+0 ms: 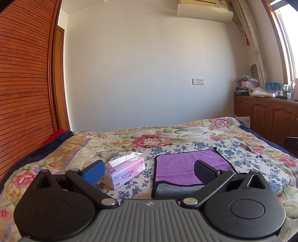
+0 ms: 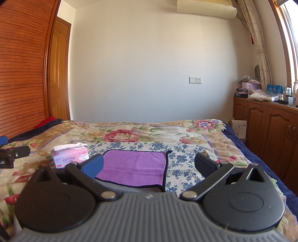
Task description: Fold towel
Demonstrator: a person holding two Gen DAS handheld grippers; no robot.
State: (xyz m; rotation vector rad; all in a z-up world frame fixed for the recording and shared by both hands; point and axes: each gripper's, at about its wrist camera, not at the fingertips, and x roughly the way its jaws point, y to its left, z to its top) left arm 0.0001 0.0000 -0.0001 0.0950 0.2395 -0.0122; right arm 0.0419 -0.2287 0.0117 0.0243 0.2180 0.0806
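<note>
A bedroom: white wall, a slatted wooden wardrobe at one side, wooden cabinets (image 2: 266,126) under the window at the other, an air conditioner (image 1: 204,11) mounted high on the wall. The bed (image 1: 55,149) carries a floral quilt with a blue-flowered sheet (image 2: 186,158) spread over its near part.

The towel (image 1: 186,167) lies flat on that sheet. It is purple with a dark bound edge and is already folded over once; its grey underside shows along the near edge. A pink tissue box (image 1: 126,171) printed "COTTON" stands just beside the towel, on the wardrobe side, with a tissue drawn up from its top.

The left tool (image 1: 149,172) hangs above the near edge of the towel, its two fingers spread wide apart and holding nothing. In its view one finger overlaps the towel and the other the tissue box; contact cannot be confirmed.

The right tool (image 2: 149,165) is likewise spread wide with nothing between its fingers, positioned over the near edge of the towel, which shows in the gap.

Seen from the right wrist, part of the left tool appears at the frame edge, beyond the tissue box from the towel.
</note>
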